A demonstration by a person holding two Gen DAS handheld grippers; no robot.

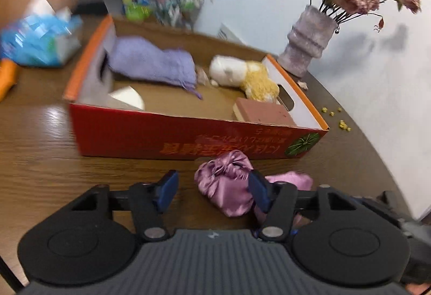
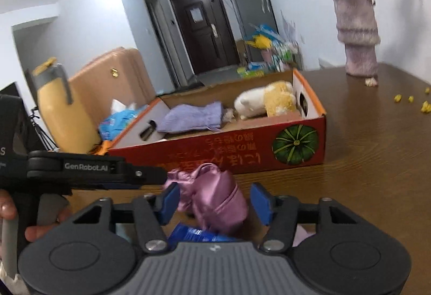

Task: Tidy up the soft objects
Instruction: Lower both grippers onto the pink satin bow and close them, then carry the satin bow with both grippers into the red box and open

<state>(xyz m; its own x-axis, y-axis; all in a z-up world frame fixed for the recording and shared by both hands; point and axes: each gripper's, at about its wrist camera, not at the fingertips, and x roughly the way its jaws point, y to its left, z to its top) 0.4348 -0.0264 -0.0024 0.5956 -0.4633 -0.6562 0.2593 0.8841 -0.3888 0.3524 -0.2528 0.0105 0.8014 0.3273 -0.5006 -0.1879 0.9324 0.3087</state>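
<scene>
Both grippers, left gripper (image 1: 212, 188) and right gripper (image 2: 215, 203), are straddling the pink satin pouch (image 1: 226, 187), fingers half-spread, not pressing; slippery fabric risks slipping free short of the box (image 1: 188, 139).

Wooden table (image 1: 40, 139): red box (image 1: 161, 139), pink satin pouch (image 1: 226, 187), vase (image 1: 307, 39), possibly tissue pack (image 1: 40, 42).

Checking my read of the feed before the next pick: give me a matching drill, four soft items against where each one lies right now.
Items:
1. lavender towel
2. white and yellow plush
3. brown sponge block
4. pink satin pouch

Places:
A. on the table, in front of the red box
B. in the box, near right corner
C. in the box, far left part
D. in the box, far right part

Pairs: 1-C, 2-D, 3-B, 4-A
</scene>
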